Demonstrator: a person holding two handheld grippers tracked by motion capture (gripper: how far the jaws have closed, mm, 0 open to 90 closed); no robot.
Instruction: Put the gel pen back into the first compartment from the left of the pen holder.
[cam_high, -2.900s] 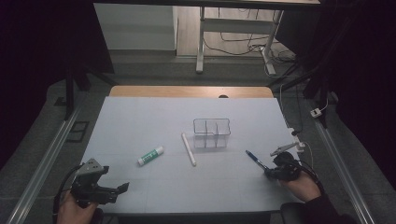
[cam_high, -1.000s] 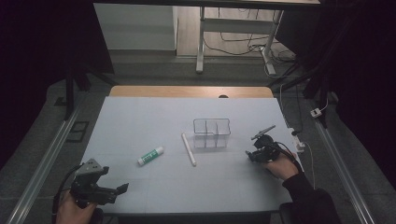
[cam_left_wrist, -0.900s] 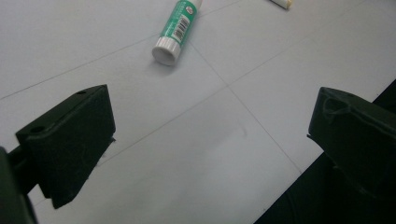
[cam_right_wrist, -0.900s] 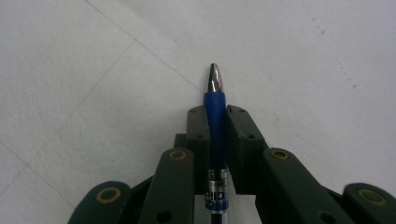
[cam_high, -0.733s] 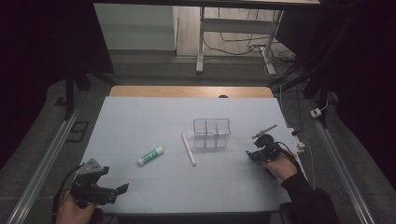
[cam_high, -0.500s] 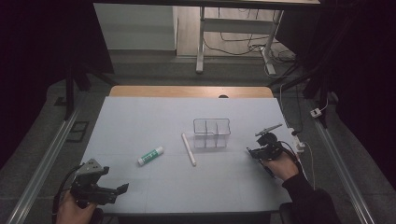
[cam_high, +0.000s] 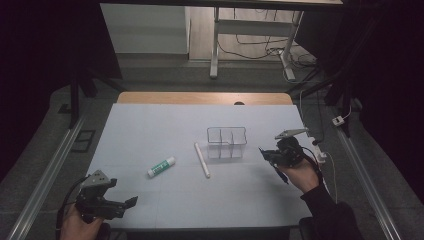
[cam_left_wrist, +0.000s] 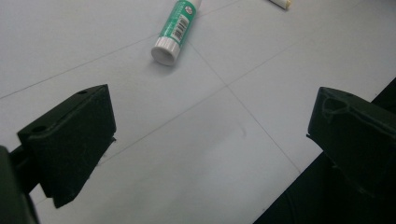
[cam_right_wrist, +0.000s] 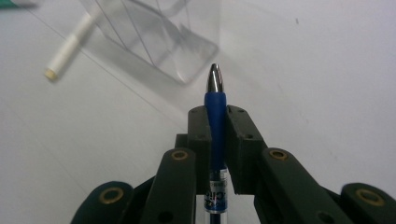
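The right claw (cam_right_wrist: 212, 128) is clamped on the blue plastic pen (cam_right_wrist: 215, 105) near the clear plastic three-compartment organizer (cam_high: 226, 142); tilted, the pen could hit its rim. The left claw (cam_left_wrist: 210, 154) stands apart.

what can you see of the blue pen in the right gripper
The pen has a blue rubbery grip, a shiny silver tip and a clear barrel with print lower down. It is clamped between the black jaws of the right gripper, lying along them with its tip poking out in front. From above it hangs off the table, just right of the clear organizer, its rear end sticking out below the hand. Nothing else touches it.
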